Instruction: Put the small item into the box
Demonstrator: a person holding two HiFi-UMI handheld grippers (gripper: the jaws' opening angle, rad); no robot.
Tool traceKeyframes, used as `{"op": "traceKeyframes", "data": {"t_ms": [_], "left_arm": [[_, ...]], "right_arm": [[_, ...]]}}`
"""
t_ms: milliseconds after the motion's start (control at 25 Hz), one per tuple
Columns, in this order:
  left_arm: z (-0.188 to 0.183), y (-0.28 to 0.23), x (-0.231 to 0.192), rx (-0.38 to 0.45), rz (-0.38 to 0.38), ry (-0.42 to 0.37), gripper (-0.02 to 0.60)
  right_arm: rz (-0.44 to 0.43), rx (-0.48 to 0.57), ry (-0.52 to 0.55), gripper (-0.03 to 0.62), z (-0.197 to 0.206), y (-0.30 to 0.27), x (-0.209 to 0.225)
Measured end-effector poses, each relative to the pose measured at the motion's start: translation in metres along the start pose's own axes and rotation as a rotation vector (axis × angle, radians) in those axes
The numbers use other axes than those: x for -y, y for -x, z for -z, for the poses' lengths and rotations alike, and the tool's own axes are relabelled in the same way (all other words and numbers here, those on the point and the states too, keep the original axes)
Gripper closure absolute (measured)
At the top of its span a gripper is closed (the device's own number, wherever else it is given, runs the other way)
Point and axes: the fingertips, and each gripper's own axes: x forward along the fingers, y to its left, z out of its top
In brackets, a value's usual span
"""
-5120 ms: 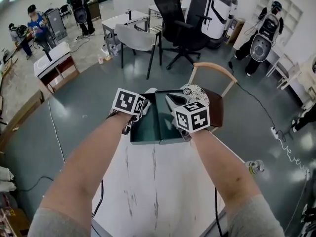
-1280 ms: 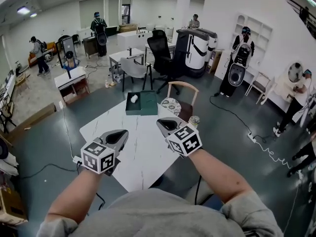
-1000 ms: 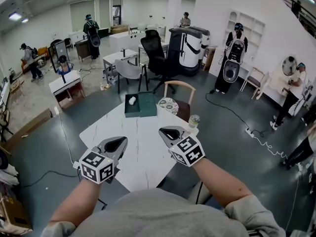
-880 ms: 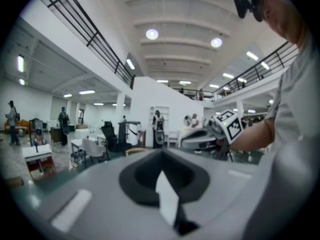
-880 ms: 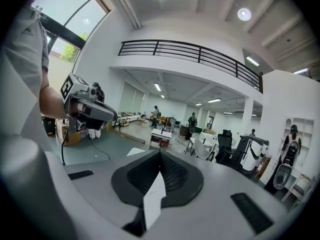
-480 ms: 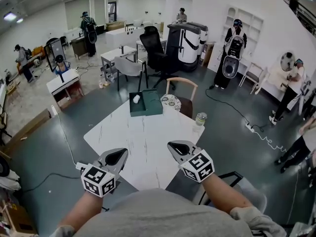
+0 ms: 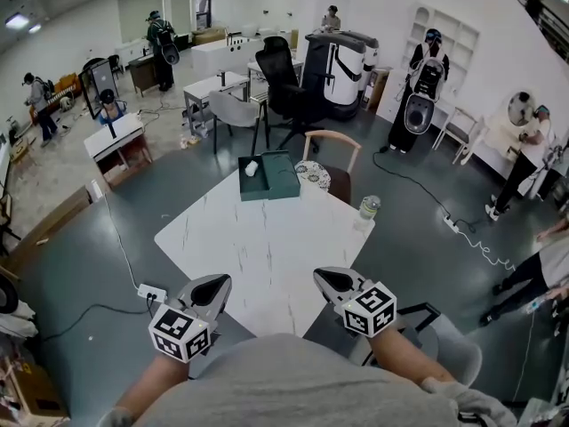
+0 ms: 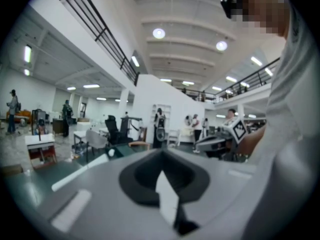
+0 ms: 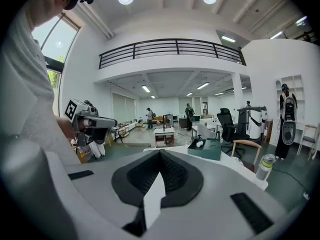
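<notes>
Much tabletop (image 7: 267, 252) between left tool (image 7: 213, 285), right tool (image 7: 327, 279) and far-edge box (image 7: 274, 181).

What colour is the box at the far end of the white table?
The box is dark green, clearest in the head view.

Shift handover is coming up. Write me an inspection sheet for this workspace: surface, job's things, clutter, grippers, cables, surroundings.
Surface: white table, faintly veined.
Job's things: green box at the table's far edge; small white item lies in its left part.
Clutter: bottle at the table's right corner.
Grippers: left gripper and right gripper both shut and empty, at the near edge, far from the box.
Cables: floor cable running to a power strip left of the table; second cable on the right.
Surroundings: wooden chair behind the table; person with gear and others around the hall.
</notes>
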Motion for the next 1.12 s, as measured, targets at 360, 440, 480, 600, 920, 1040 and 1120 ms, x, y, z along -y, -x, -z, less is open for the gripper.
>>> {"op": "traceKeyframes", "data": {"t_ms": [360,440,480,600,920,1040,1120], "left_arm": [[0.0026,0.0023,-0.0006,0.007,-0.003,0.02,0.577],[0.0017,0.0014,0.0004,0.009,-0.002,0.02,0.577],[0.0015,0.0008,0.0011,0.01,-0.002,0.02,0.577],[0.0017,-0.001,0.002,0.009,-0.001,0.019,0.577],[0.0002,-0.0024,0.0041,0.007,0.001,0.019,0.577],[-0.0001,-0.0027,0.0057,0.005,0.002,0.02,0.577],[-0.0003,-0.0029,0.0067,0.004,0.002,0.02,0.577]], "right_arm": [[-0.029,0.001,-0.017,0.587,-0.0003,-0.0051,-0.0032],[-0.031,0.0,-0.014,0.588,-0.0004,-0.0047,-0.0022],[-0.032,0.0,-0.013,0.587,-0.0004,-0.0045,-0.0016],[-0.033,-0.001,-0.006,0.588,-0.001,-0.0046,0.0006],[-0.036,-0.007,0.007,0.588,-0.0014,-0.0035,0.0032],[-0.04,-0.006,0.011,0.588,-0.0031,-0.0026,0.003],[-0.043,-0.006,0.013,0.588,-0.0042,-0.0021,0.0029]]}}
